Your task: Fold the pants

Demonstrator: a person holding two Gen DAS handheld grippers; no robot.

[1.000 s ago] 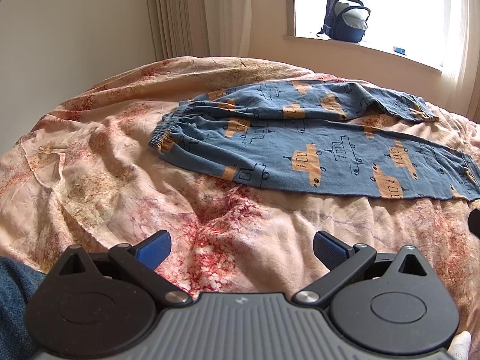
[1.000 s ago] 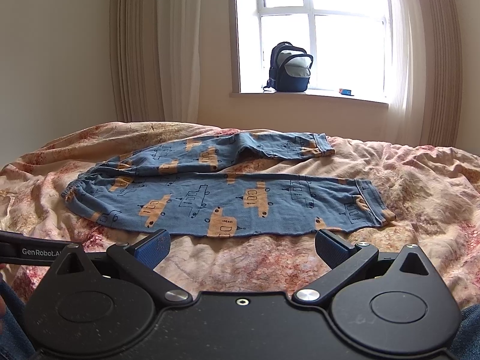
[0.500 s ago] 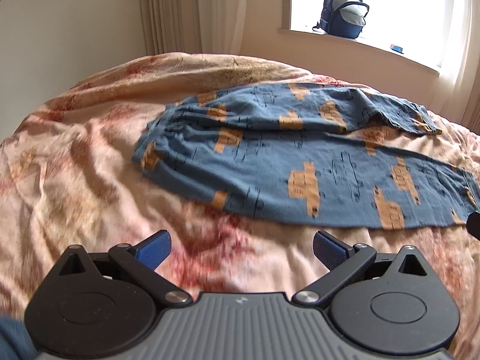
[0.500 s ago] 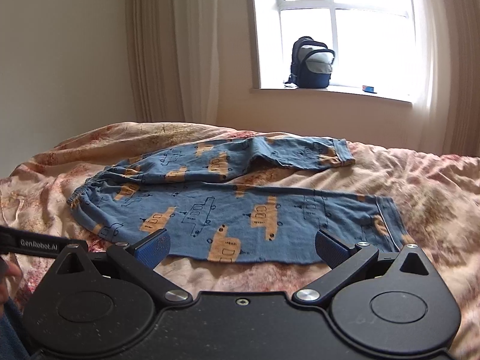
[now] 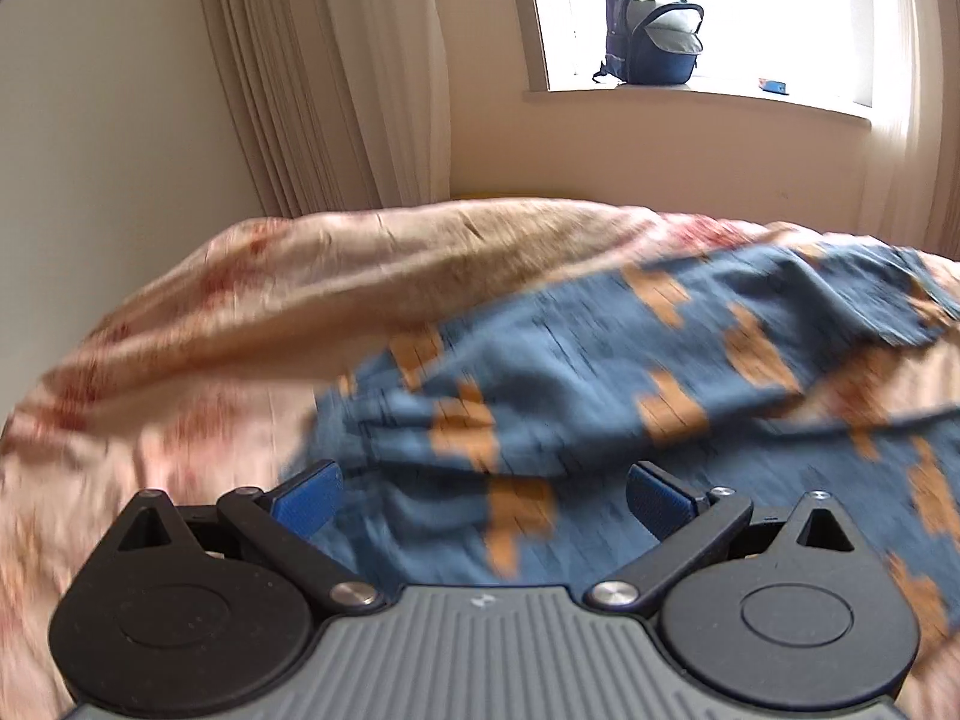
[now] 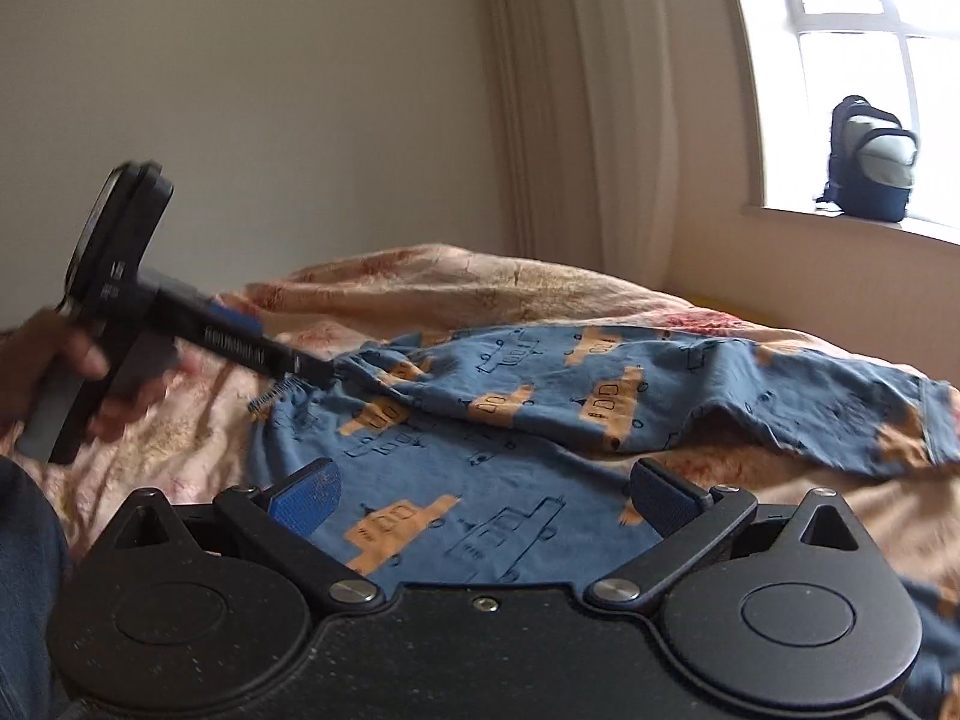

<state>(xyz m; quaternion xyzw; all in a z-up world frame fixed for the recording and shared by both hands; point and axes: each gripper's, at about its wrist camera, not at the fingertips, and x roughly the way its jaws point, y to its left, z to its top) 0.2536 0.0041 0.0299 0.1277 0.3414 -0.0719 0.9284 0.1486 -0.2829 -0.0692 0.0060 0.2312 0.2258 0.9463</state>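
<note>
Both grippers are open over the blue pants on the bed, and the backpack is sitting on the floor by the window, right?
Not quite. The backpack sits on the windowsill, not the floor, as the left wrist view shows. The rest holds: left gripper and right gripper are open over the blue pants on the bed.

Both grippers now much closer to pants (image 6: 540, 396), over them instead of bare bedspread. Left gripper (image 5: 480, 498) reaches waistband end, its fingertips (image 6: 312, 369) at the elastic edge. Right gripper (image 6: 480, 498) swung left, over near leg.
</note>
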